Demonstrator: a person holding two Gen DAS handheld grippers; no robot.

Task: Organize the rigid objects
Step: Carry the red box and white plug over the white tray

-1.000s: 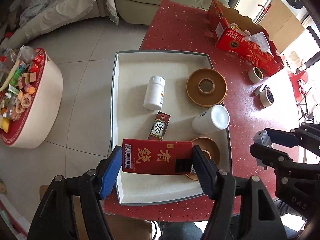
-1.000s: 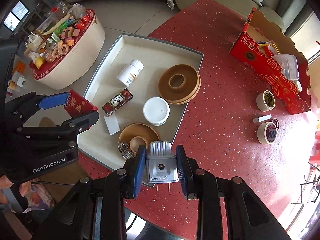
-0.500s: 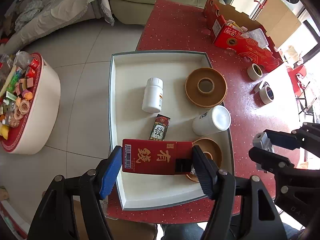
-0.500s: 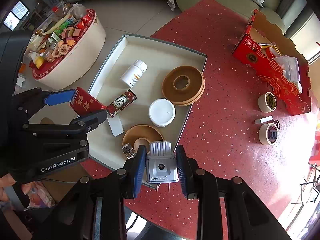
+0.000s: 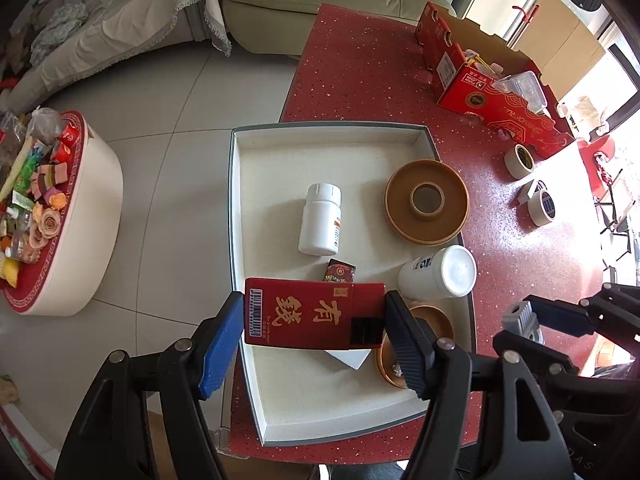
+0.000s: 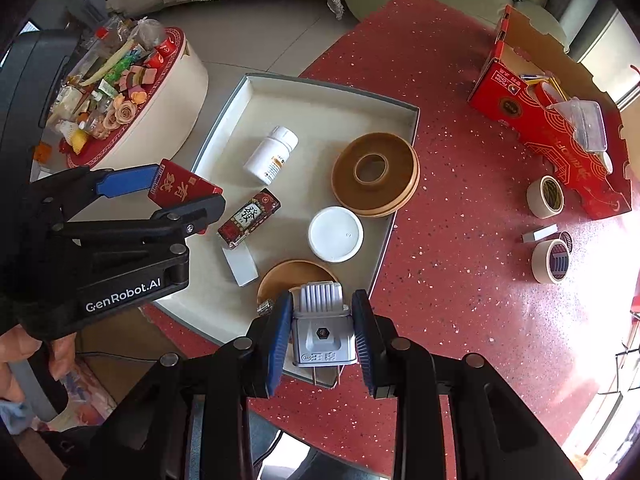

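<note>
Tray, white, shallow, lying on the red table: broad and stiff, so you leave it where it is and fill it. Large wooden ring dish, far right of the tray: hard, probably weighty, best taken across its rim. White cup, on its side just in front of the ring dish: light, smooth, likely to roll; close gently on its wall. White pill bottle, lying mid-tray: light and slick; grip it across the body. Red box, held above the near part of the tray: your left gripper clamps it end to end; the card is light and will dent if you squeeze hard. Small dark packet, lying in the tray just beyond the red box: thin; take it by its long sides. Grey plug adapter, held over the tray's near edge: your right gripper is closed on its flat sides, prongs toward you; hard plastic, secure.
</note>
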